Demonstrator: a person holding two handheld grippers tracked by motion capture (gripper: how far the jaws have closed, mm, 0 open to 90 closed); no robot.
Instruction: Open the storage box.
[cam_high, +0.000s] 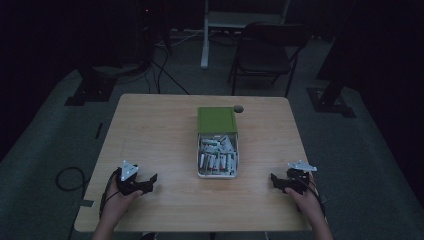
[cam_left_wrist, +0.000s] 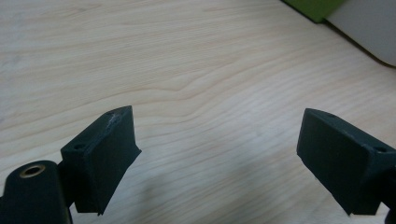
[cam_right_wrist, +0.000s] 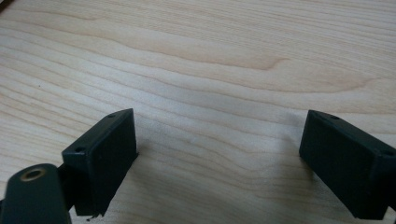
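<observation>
A white box (cam_high: 218, 172) sits in the middle of the table (cam_high: 150, 130), long side running away from me. Its green lid (cam_high: 216, 120) covers the far part, and the near part lies uncovered. Inside the uncovered part I see a heap of small white cylinders with green marks (cam_high: 217, 154), lying at mixed angles and filling the box nearly to its rim; they look like batteries, though they are too small for me to be sure.

My left tool (cam_high: 148, 182) rests low over the near left part of the table, held in my left hand (cam_high: 116, 202), and points toward the box. Its jaws stand wide apart with nothing between them but bare wood. In the left gripper view the green lid (cam_left_wrist: 316, 6) and the pale wall of the box (cam_left_wrist: 369, 25) show at the upper right corner, well apart from the jaws.

My right tool (cam_high: 276, 181) lies at the near right part of the table in my right hand (cam_high: 311, 200), pointing left toward the box. Its jaws are also spread wide and hold nothing, with plain wood grain between them.

The box lies between my two tools, a little farther from me than both, touching neither.
</observation>
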